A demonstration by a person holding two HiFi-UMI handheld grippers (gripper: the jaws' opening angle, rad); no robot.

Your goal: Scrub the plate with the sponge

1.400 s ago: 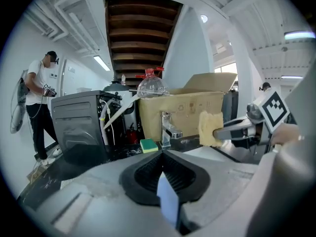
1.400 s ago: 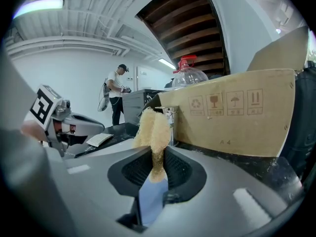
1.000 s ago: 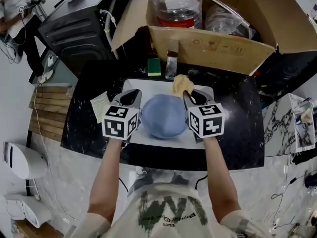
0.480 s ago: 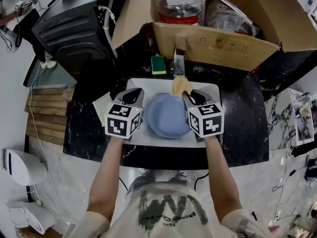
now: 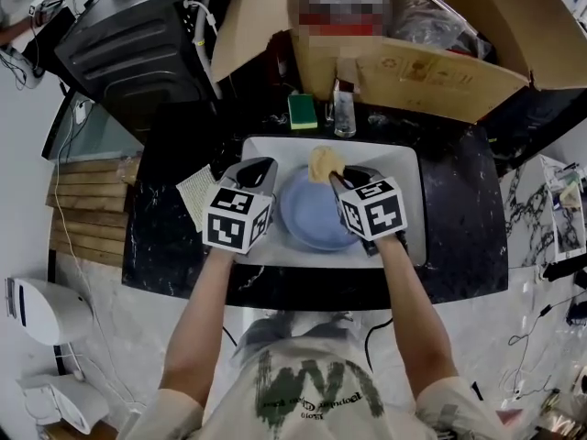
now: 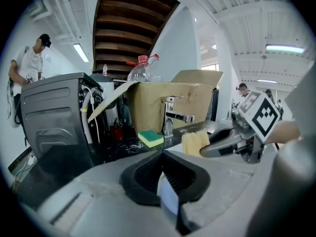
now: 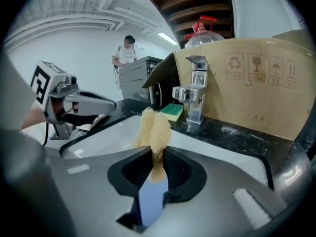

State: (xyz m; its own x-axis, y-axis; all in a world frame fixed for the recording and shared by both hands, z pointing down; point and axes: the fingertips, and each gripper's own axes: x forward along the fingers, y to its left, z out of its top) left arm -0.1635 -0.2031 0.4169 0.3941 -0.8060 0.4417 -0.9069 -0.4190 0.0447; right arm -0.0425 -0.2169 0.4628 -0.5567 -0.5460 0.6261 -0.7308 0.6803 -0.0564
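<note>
Tap (image 5: 344, 110) and cardboard box (image 5: 422, 71) block the white basin's (image 5: 404, 191) far side

The right gripper (image 5: 337, 176) has swung inward to the left, bringing the sponge (image 5: 326, 163) from past the far right edge of the plate (image 5: 307, 218) onto its far rim. The plate now looks flatter.

You get bright, even light from ceiling tubes (image 6: 284, 48); both gripper views bulge, with black corners and a soft foreground.
</note>
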